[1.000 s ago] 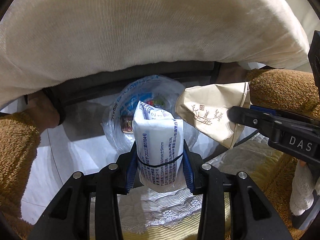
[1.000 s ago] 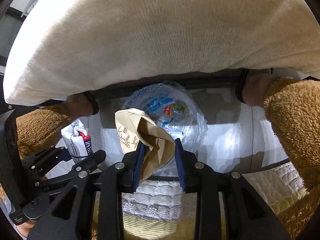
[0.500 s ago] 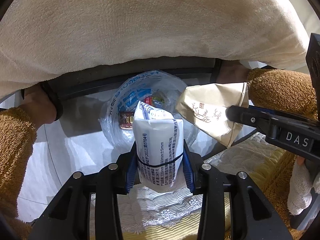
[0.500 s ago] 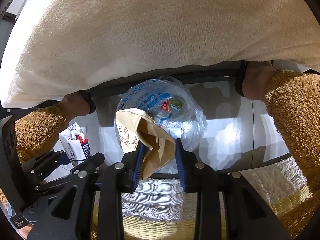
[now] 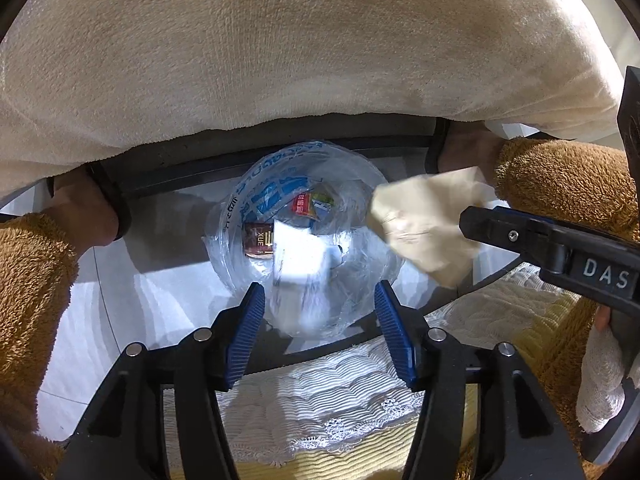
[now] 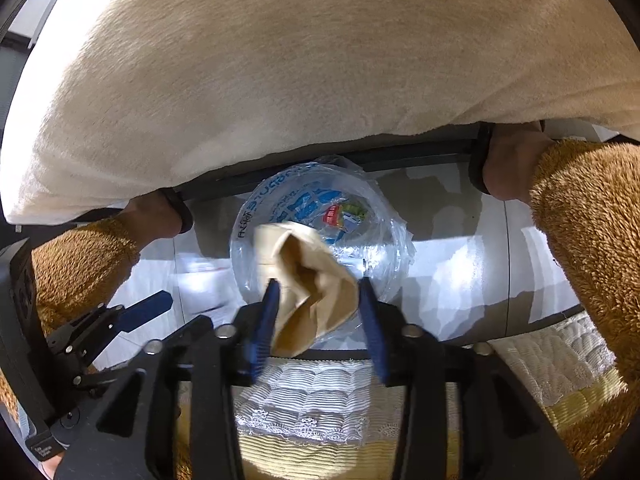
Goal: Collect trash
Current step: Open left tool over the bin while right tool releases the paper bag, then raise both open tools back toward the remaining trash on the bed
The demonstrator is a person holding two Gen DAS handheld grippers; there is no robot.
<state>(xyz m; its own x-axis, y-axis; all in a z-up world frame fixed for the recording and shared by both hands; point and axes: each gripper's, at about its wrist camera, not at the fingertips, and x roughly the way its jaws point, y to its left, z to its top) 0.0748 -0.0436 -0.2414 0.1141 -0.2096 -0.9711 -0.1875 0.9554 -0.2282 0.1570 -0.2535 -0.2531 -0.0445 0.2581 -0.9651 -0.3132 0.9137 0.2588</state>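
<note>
both grippers are opening over the lined bin (image 5: 240, 216): left gripper (image 5: 320, 332) has released a blurred white packet (image 5: 300, 256) at 12 o'clock, right gripper (image 6: 318, 320) loosening around the beige paper bag (image 6: 312, 280); both drops nearly done

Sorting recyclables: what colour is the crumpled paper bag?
Beige-tan paper bag, clearest in the right wrist view.

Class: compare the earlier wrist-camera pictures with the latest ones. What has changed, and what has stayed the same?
Both grippers are opening. The left gripper has let go of the white packet, now a blur dropping into the lined bin. The right gripper is letting go of the beige paper bag, which slumps between its jaws. Neither hand moved; the bin and the trash inside it stayed.
</note>
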